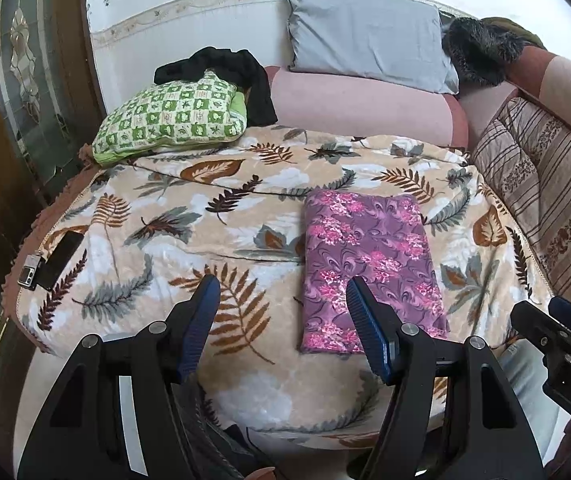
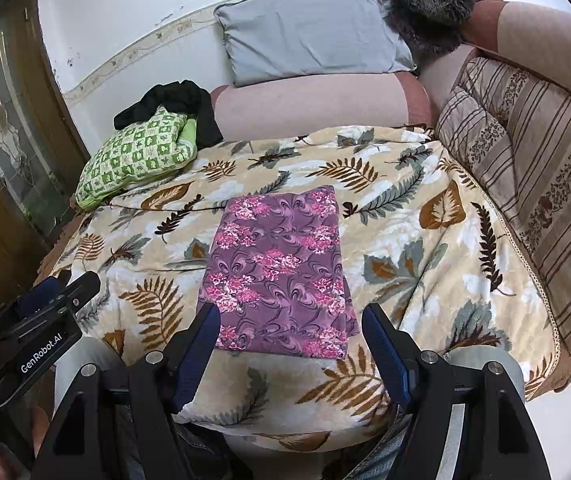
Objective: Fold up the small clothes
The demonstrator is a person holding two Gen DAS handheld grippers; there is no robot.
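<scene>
A purple garment with pink flowers lies folded into a flat rectangle on the leaf-patterned blanket; it also shows in the right wrist view. My left gripper is open and empty, held above the blanket just left of the garment's near end. My right gripper is open and empty, held over the garment's near edge. The right gripper's body shows at the left wrist view's right edge.
A green checked pillow with a black garment behind it lies at the back left. A grey pillow leans on the wall. A striped cushion lines the right side. A phone lies at the blanket's left edge.
</scene>
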